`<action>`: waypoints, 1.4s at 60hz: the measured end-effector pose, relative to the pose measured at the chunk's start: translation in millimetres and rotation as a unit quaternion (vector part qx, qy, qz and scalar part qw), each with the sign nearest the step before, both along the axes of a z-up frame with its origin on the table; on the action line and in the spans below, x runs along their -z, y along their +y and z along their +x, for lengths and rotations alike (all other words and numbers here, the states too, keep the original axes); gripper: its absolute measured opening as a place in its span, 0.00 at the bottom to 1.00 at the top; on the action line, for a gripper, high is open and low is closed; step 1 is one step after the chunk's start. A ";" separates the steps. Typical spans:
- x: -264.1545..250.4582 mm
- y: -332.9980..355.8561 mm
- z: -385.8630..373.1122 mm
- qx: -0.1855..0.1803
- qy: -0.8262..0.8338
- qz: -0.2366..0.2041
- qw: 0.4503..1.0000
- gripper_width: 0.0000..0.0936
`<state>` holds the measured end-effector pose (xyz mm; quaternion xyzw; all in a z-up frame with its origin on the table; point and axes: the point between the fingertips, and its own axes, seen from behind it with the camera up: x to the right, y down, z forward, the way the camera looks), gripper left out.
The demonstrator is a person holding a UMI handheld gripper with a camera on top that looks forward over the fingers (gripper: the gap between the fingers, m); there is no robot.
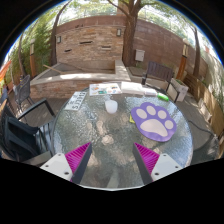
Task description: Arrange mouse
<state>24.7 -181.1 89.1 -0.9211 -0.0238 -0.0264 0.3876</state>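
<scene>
Gripper point(113, 160): I hold its fingers apart, nothing between the magenta pads.
Mouse: I judge the small white object point(111, 105) beyond the fingers, left of the paw mat, to be it; too small to be sure.
Paw mat point(155, 120): purple, paw-shaped, pale toe patches, flat.
Table point(85, 130): round glass, mottled with reflections.
Risk: smooth glass may let the mouse skid aside; glare could spoil my aim.
</scene>
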 end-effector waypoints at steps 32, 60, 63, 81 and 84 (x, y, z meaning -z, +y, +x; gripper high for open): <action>100.6 281.7 -10.3 -0.051 0.014 0.054 0.997 0.73; 63.0 280.4 -28.0 -0.083 0.060 0.078 0.992 0.38; 24.4 280.3 -29.7 -0.088 0.079 0.110 0.987 0.38; -167.6 266.3 97.8 -0.045 0.093 0.275 0.956 0.38; -136.7 263.3 135.0 -0.019 0.079 0.253 0.964 0.38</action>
